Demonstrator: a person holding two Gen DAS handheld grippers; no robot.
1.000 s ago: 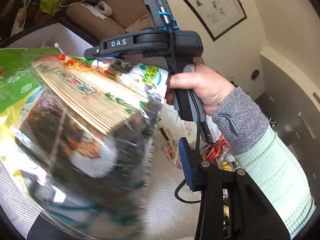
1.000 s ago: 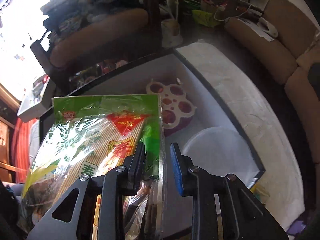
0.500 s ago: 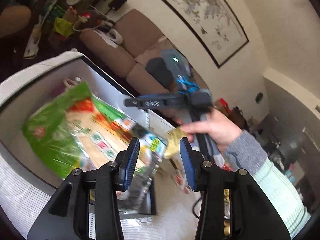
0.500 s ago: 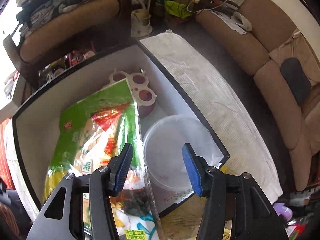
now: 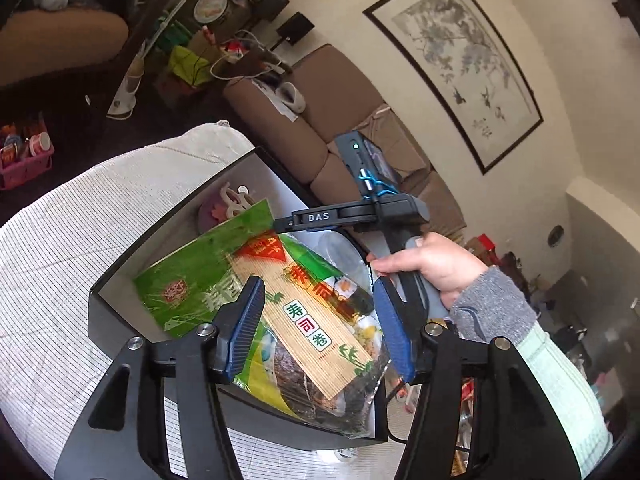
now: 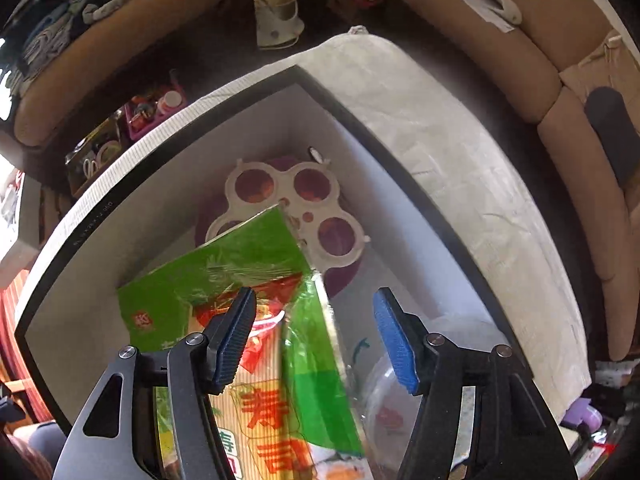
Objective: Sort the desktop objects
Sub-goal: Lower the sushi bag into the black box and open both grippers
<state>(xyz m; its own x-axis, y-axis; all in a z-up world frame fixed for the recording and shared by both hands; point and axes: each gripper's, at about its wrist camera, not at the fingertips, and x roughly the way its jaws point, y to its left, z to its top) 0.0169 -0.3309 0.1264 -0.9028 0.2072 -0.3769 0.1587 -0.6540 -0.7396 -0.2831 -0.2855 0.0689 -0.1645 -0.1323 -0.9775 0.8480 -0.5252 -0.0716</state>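
Left wrist view first: our left gripper (image 5: 318, 322) hangs with its jaws spread wide and nothing between them, poised over the sushi kit packet (image 5: 276, 316). That packet lies inside the black-rimmed box (image 5: 120, 268), leaning up toward the far corner, its lower end at the near edge, propped partly on the clear lid (image 5: 340, 250) by the right wall. Its long axis runs from the far-left corner down to the near-right one, slantwise to our fingers. Over on the right wrist view, our right gripper (image 6: 314, 338) is just as wide open and empty, directly above the packet's green top edge, with the white ring mould (image 6: 304, 204) beyond it in the far corner. Both tools sit close; we judge the packet delivered, so the next pick lies outside the box.
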